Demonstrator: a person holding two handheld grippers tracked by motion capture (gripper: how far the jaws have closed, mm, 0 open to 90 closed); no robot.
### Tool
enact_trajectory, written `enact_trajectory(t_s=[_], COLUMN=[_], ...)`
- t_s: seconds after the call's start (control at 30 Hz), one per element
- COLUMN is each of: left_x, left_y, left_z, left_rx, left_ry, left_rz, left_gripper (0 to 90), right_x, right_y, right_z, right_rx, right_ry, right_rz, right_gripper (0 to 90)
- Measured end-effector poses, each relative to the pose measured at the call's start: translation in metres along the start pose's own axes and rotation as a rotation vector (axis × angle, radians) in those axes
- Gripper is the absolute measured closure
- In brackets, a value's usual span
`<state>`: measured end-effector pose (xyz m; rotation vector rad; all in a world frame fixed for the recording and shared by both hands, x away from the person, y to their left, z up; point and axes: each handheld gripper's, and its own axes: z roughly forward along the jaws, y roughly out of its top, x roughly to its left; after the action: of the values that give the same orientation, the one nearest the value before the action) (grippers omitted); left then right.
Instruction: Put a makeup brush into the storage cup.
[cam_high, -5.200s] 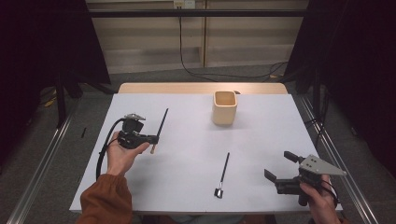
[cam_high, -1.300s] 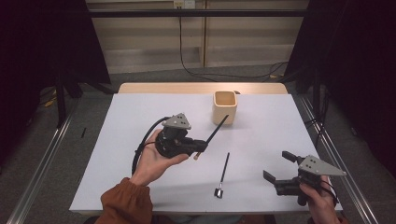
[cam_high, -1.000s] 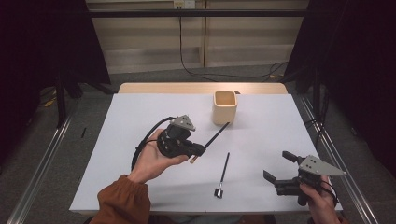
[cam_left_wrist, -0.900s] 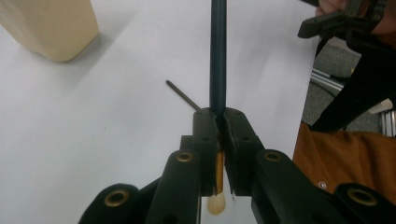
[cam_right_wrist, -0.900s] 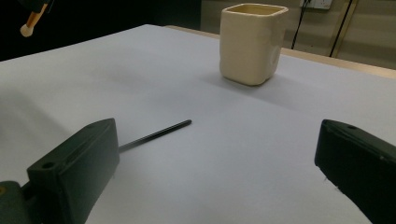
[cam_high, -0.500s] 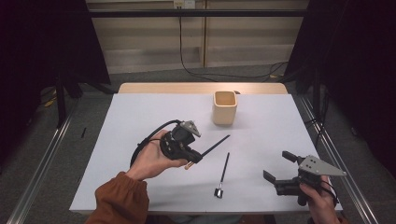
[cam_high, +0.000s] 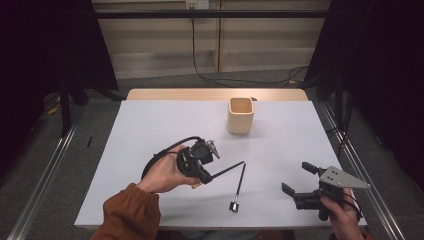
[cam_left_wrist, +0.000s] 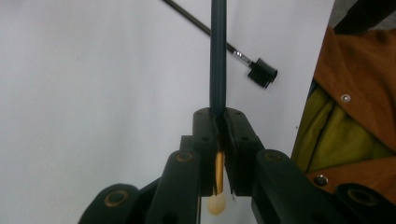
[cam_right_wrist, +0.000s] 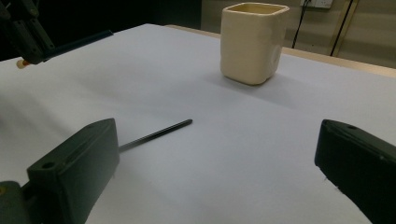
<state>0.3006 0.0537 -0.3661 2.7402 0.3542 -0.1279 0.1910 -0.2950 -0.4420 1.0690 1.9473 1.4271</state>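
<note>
Two grippers are mine, one in each hand. My left gripper (cam_high: 204, 176) is clamped on a slim dark-handled brush (cam_left_wrist: 217, 56), its jaws pressed tight against the shaft; in the left gripper view a short tan stub with a rounded pale tip (cam_left_wrist: 217, 200) pokes out behind the pads, while the dark shaft runs straight ahead. In the high view the brush (cam_high: 227, 169) juts to the right from that gripper, raised above the white table sheet (cam_high: 150, 125), and its far end sits close to the upper end of a second thin black wand with a small comb-like head (cam_high: 239, 185), which lies flat on the sheet. That wand (cam_left_wrist: 243, 58) crosses behind my held brush in the left gripper view. My right gripper (cam_high: 300, 187) rests near the sheet's right front corner, jaws standing wide with nothing between them, well apart from the wand (cam_right_wrist: 156, 134). A cream square ceramic cup (cam_high: 240, 115) stands upright toward the far side of the table, clear of both grippers.
</note>
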Motion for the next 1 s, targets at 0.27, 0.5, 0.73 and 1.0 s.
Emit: enact_trajectory(t_s=[0.27,0.5,0.73,1.0], left_x=[-0.002,-0.002,0.0,0.001], left_y=[0.0,0.0,-0.002,-0.005], left_z=[0.006,0.011,0.01,0.017], left_rx=[0.049,0.06,0.042,0.066], left_ry=[0.004,-0.003,-0.015,-0.034], left_rz=[0.014,0.025,0.009,0.006], left_gripper=[84.2,84.2,84.1,84.1], right_x=[0.0,0.0,-0.002,0.0], right_y=[0.0,0.001,0.003,0.015], right_z=[0.0,0.0,-0.001,0.003], right_rx=[0.001,-0.005,-0.026,-0.072], right_ry=[0.0,-0.002,-0.013,0.012], right_rz=[0.001,-0.003,0.0,-0.005], right_gripper=[0.0,0.0,0.0,0.0])
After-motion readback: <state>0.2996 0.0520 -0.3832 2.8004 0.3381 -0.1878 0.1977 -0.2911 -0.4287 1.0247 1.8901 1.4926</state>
